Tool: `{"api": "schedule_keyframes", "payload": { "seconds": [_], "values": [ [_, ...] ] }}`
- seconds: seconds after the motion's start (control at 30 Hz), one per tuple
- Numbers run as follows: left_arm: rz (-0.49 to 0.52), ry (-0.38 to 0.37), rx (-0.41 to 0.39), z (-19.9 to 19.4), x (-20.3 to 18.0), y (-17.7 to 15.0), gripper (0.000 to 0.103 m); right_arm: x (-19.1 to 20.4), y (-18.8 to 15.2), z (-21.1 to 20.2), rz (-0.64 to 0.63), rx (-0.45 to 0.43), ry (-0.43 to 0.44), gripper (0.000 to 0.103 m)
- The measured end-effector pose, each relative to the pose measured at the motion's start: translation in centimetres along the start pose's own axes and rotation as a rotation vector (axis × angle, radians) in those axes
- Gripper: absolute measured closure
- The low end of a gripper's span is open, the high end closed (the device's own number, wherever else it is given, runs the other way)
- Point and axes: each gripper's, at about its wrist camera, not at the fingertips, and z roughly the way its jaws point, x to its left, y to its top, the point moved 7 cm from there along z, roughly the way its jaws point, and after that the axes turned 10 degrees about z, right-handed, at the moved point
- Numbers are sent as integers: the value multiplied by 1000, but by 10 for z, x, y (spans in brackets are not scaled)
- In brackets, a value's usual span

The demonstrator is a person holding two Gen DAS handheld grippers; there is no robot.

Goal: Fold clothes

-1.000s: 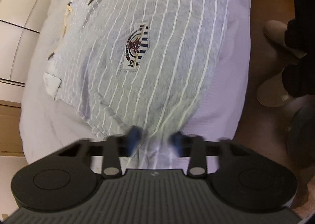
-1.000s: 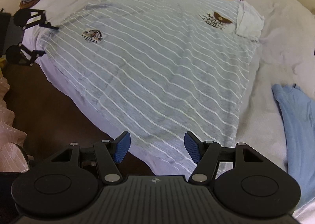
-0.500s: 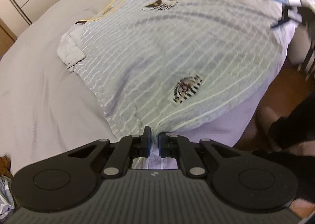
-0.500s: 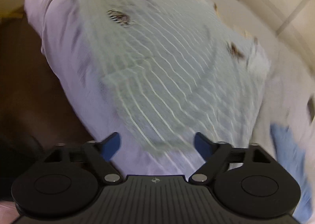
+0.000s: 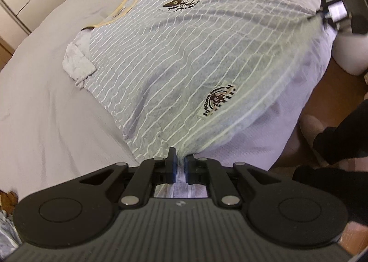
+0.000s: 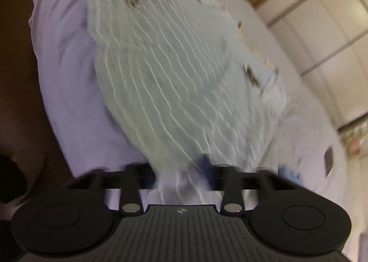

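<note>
We have the grey white-striped cotton T-shirt [image 5: 184,59] pinched at its near hem corner in our left gripper [image 5: 179,165]; our right gripper [image 6: 181,171] is blurred, with cloth bunched between its fingers, grip uncertain. We judge a hem-to-collar fold next, both corners lifting together.

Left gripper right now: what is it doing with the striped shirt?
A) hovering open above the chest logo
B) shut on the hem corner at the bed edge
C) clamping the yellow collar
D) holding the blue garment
B: the left gripper has its jaws closed on the bunched hem corner of the striped shirt, at the edge of the bed.
</note>
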Motion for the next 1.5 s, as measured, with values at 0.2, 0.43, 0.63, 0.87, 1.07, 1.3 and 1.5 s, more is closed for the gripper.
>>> {"api": "schedule_keyframes", "payload": {
  "seconds": [0.2,0.43,0.63,0.87,1.07,1.3,1.5],
  "values": [
    [38,35,-12,-21,21,16,98,-42,28,-34,-34,14,55,103],
    [49,39,5,-8,74,52,98,-102,86,-42,-85,29,120,103],
    [-10,-15,67,62,132,89,98,-168,136,13,-124,53,159,103],
    [-158,-67,162,150,174,94,83,-203,157,125,-64,143,268,99],
    [-483,-69,89,141,223,82,67,-233,170,163,150,121,363,70],
    [-756,-89,110,122,241,22,62,-283,154,159,573,102,348,53],
    [-852,-207,100,165,234,11,60,-286,108,159,848,198,315,45]
  ]
}}
